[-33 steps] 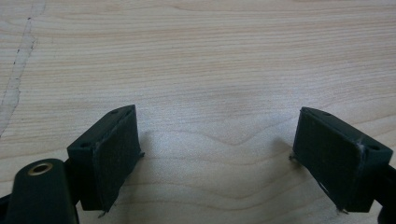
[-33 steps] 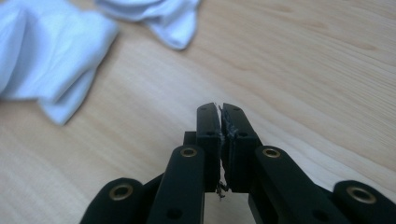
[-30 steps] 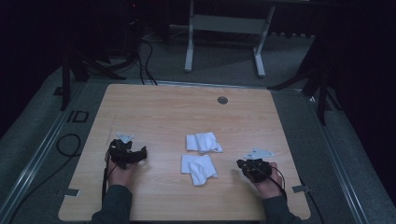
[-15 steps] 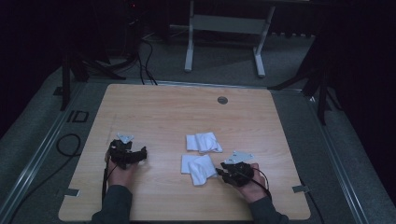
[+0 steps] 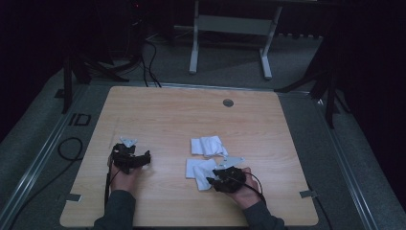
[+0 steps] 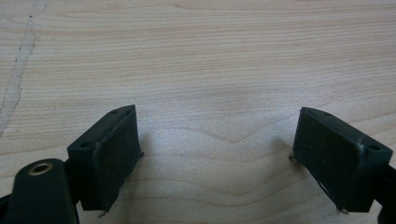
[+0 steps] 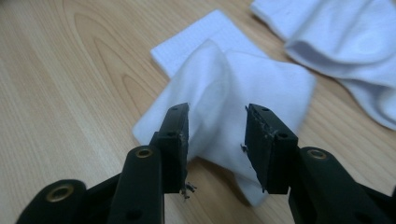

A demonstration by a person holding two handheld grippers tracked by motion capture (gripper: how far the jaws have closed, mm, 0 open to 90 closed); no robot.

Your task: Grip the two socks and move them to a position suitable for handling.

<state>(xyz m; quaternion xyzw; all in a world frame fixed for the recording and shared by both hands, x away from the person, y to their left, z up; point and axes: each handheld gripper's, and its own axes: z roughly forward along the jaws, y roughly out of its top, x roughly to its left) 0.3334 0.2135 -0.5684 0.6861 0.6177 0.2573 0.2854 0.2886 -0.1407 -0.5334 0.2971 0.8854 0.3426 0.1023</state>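
Two white socks lie on the wooden table (image 5: 167, 115). The far sock (image 5: 208, 145) is crumpled. The near sock (image 5: 197, 167) is folded, with a raised hump. My right gripper (image 5: 213, 181) has its tips at that sock's near right edge. In the right gripper view its jaws (image 7: 217, 116) stand part-way apart astride the hump of the near sock (image 7: 219, 84); they have just been opening, and the pads do not press the cloth. The far sock (image 7: 345, 37) lies beyond. My left gripper (image 5: 141, 158) rests at the left, its jaws (image 6: 217, 116) wide open over bare wood.
A round grommet (image 5: 228, 102) sits near the table's far edge. Cables (image 5: 72, 148) trail off the left side onto the dark floor. A grey stand (image 5: 230, 28) is behind the table. Bare wood lies between the two hands.
The right hand has slid left from the table's right side to the near sock, and its jaws have opened from nearly shut. The left hand has stayed put.
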